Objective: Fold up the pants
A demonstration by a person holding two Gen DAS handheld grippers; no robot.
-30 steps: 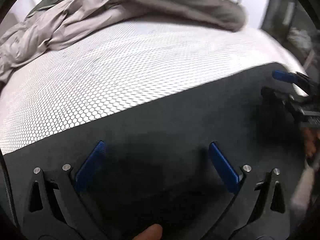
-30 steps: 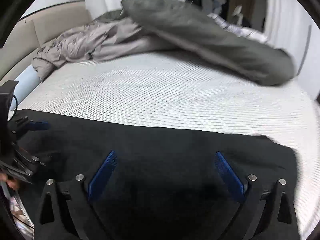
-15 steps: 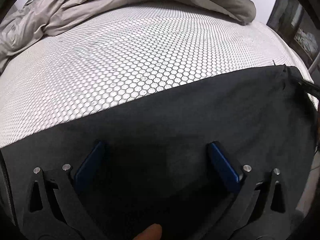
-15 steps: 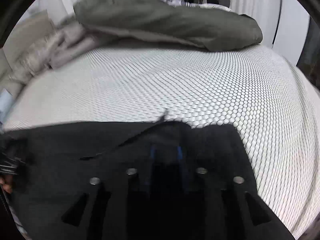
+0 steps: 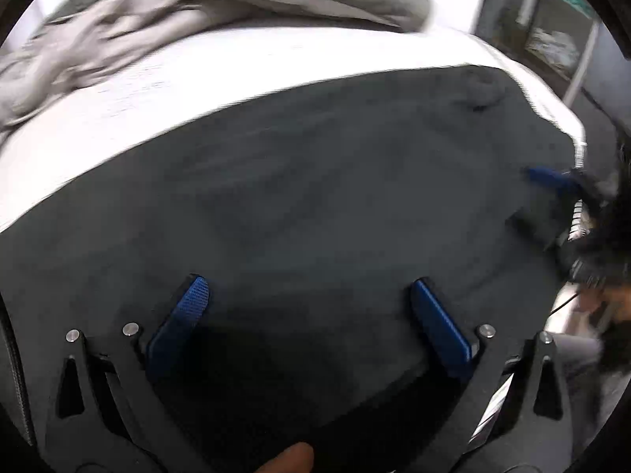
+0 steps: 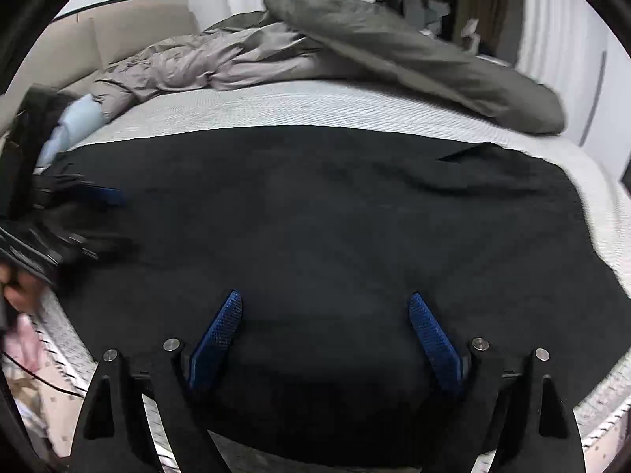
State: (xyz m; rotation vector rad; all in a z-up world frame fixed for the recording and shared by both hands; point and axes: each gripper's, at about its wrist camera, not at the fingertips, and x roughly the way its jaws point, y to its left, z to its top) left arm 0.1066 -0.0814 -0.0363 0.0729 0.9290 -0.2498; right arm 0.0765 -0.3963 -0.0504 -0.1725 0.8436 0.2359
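The black pants [image 5: 315, 197] lie spread flat across the near part of the white mattress [image 5: 236, 75]; in the right wrist view the pants [image 6: 315, 216] fill the middle, with a small raised fold at the far right. My left gripper [image 5: 307, 299] is open and empty, its blue fingers wide apart just above the fabric. My right gripper [image 6: 325, 307] is open and empty over the near edge of the pants. The right gripper shows at the right edge of the left wrist view [image 5: 552, 181], and the left gripper at the left edge of the right wrist view [image 6: 98, 197].
A crumpled grey duvet [image 6: 355, 51] lies along the far side of the mattress [image 6: 315, 106]. A beige headboard [image 6: 126, 27] and a pale blue pillow [image 6: 75, 122] are at the far left. Shelving [image 5: 552, 19] stands beyond the bed's right side.
The right gripper was shut on the pants half a second ago and is now open. Both grippers have pulled back, and more of the flat pants shows.
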